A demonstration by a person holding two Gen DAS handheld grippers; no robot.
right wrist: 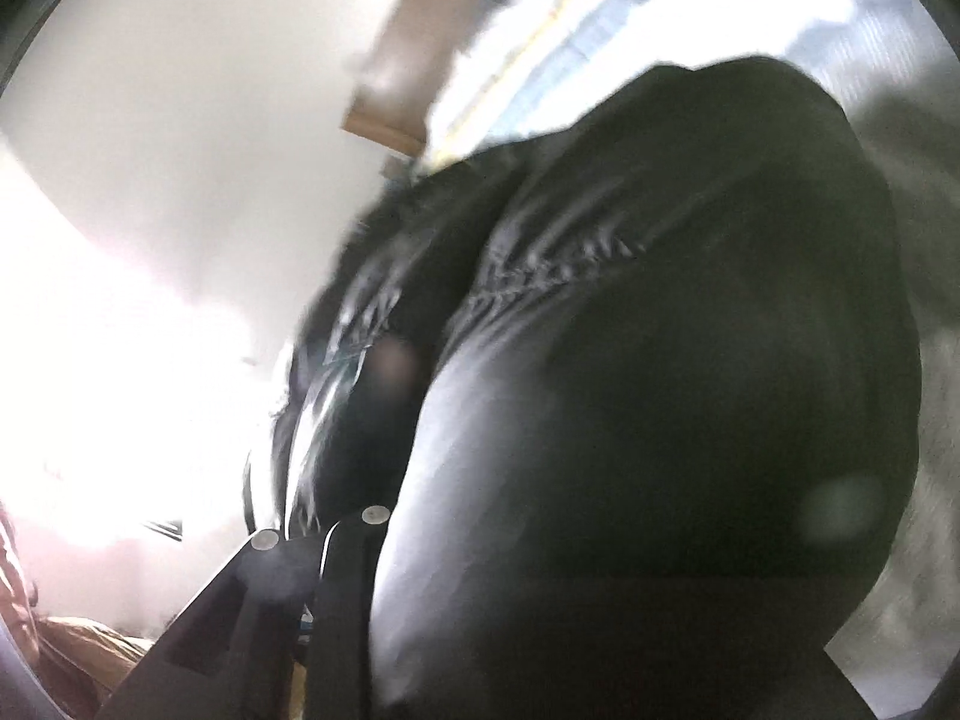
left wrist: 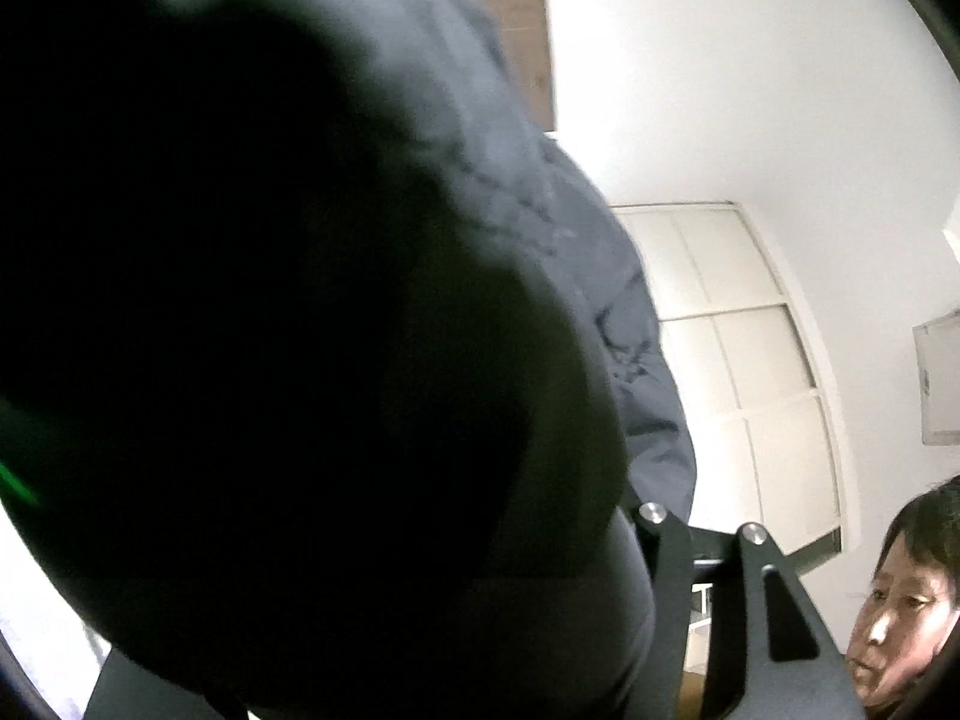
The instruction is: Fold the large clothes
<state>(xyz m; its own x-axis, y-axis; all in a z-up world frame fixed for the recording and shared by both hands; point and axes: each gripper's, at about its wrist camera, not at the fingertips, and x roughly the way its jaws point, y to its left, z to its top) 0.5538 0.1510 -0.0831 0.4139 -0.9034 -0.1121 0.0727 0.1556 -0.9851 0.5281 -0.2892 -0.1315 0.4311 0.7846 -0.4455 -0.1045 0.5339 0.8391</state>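
Observation:
A large dark puffy jacket (left wrist: 312, 330) fills most of the left wrist view, held up in front of the camera. It hides the left finger of my left gripper (left wrist: 690, 531); the right finger (left wrist: 780, 612) shows at the bottom. The jaws stand close together with jacket fabric at them. In the right wrist view the same jacket (right wrist: 690, 390) bulges over the right side, with a puckered quilt seam. My right gripper (right wrist: 321, 531) shows two black fingers close together at the jacket's left edge. The view is blurred.
A person's face (left wrist: 900, 618) is at the lower right of the left wrist view. Behind are a white wall, white cabinet doors (left wrist: 750, 360) and a brown panel (left wrist: 510, 18). The right wrist view shows bright glare at the left and a brown beam (right wrist: 396, 84).

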